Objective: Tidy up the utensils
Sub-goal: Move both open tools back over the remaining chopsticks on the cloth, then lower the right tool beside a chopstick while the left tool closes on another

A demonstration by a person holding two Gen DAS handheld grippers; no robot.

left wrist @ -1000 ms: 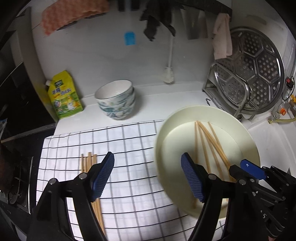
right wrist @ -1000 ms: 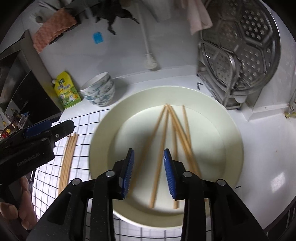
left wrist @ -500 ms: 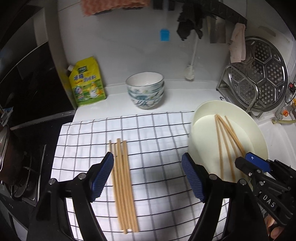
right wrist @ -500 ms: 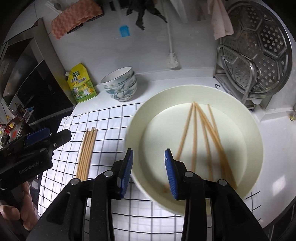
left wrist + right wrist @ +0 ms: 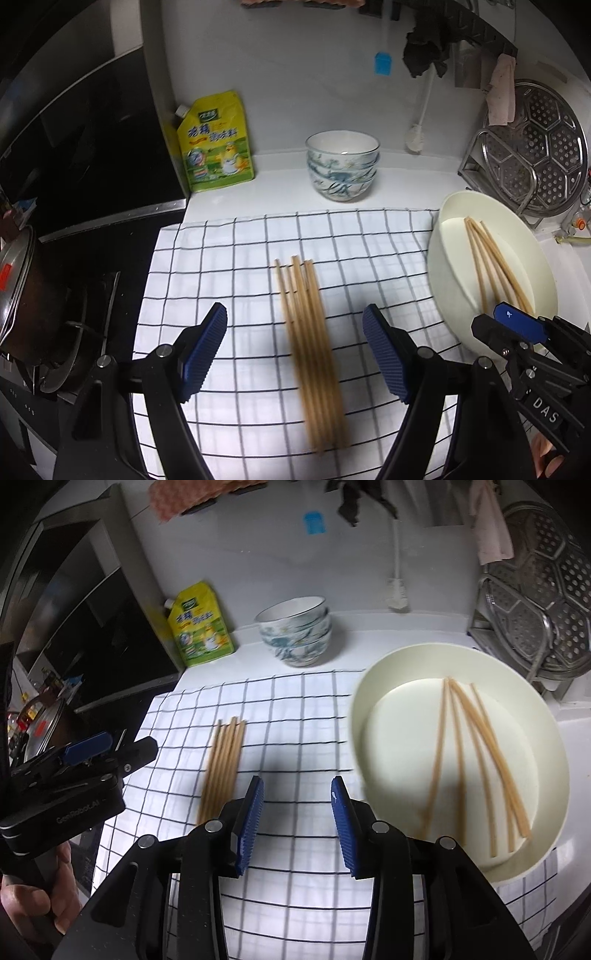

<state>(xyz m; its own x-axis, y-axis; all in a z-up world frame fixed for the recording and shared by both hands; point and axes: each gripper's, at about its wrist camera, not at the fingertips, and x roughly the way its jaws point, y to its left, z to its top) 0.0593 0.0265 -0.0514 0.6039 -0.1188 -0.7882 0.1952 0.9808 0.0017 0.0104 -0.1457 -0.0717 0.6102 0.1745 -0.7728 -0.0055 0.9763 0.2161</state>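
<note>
Several wooden chopsticks lie side by side on a white checked cloth. More chopsticks lie fanned out in a cream plate at the cloth's right end. My left gripper hangs open above the cloth, the bundle showing between its blue pads. My right gripper is over bare cloth between the bundle and the plate; its jaws are opening with nothing between them. The right gripper's body shows beside the plate.
Stacked patterned bowls and a yellow refill pouch stand at the back. A steel rack with a perforated steamer tray is at the right. A dark stove with a pot lies left of the cloth.
Both grippers have swung left, away from the plate and over the checked cloth. The chopstick bundle now lies between the left pads. The right jaws have widened a little.
</note>
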